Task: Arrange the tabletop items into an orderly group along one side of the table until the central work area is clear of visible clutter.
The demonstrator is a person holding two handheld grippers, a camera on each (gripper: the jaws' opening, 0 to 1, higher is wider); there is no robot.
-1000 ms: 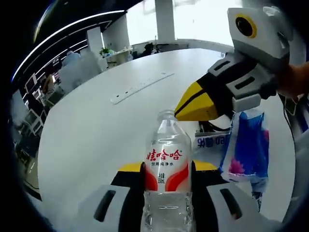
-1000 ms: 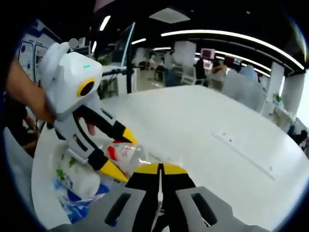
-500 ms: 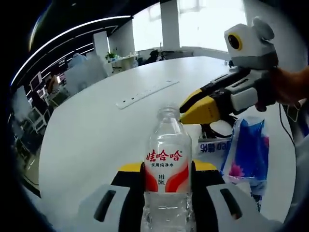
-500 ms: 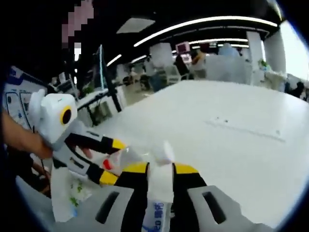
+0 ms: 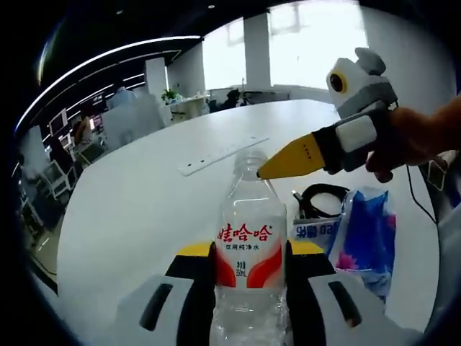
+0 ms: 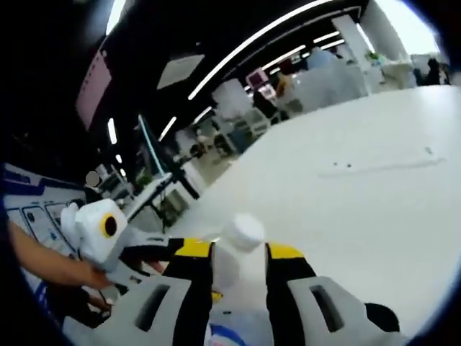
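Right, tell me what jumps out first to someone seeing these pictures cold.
First, the clear water bottle with its red and white label, upright between the left gripper's yellow-tipped jaws. Beyond it the right gripper reaches in from the right, jaws together, above a blue packet on the white table. In the right gripper view, its jaws flank a white capped item.
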